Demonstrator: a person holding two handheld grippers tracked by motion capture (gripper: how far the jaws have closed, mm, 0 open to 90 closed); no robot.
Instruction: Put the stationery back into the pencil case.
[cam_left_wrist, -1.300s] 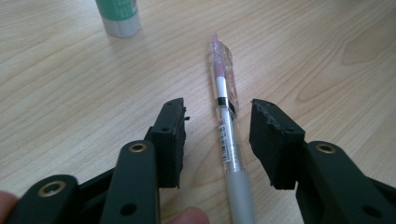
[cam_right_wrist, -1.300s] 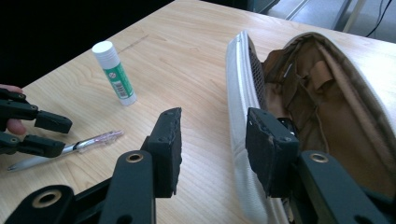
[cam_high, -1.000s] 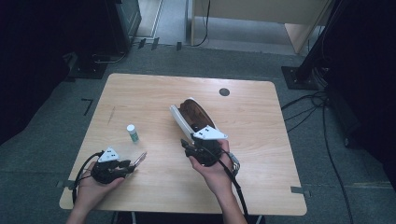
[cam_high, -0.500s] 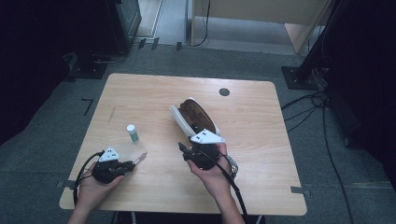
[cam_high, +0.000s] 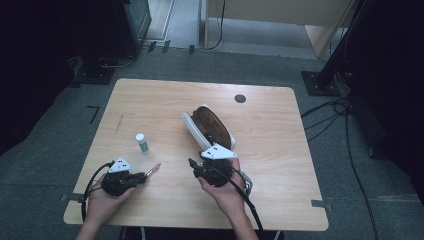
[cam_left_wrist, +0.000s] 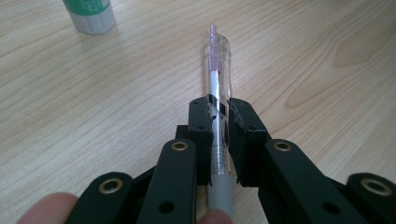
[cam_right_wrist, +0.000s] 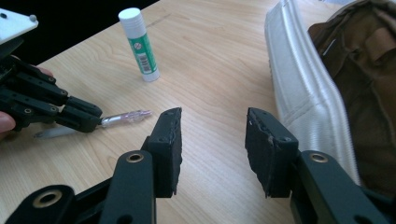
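A clear pen with a pink inside (cam_left_wrist: 215, 60) lies low over the table near its front left, and my left gripper (cam_left_wrist: 219, 112) is shut on its barrel. In the high view that gripper (cam_high: 145, 175) points right with the pen (cam_high: 153, 169) sticking out past the jaws. My right gripper (cam_right_wrist: 212, 126) stands open with only bare wood between its pads. It sits just in front of an open white pencil case with a brown lining (cam_high: 210, 126) and faces the left gripper (cam_right_wrist: 91, 119) and the pen (cam_right_wrist: 126, 116).
A white glue stick with a green label (cam_high: 142, 143) stands upright behind the left gripper, and the right gripper view has it (cam_right_wrist: 140, 44) at top left. The case's white wall (cam_right_wrist: 303, 84) runs along the right jaw. A dark round grommet (cam_high: 240, 98) sits near the table's far edge.
My right gripper has drawn back a little from the pencil case toward the front edge. The left hand has kept its place.
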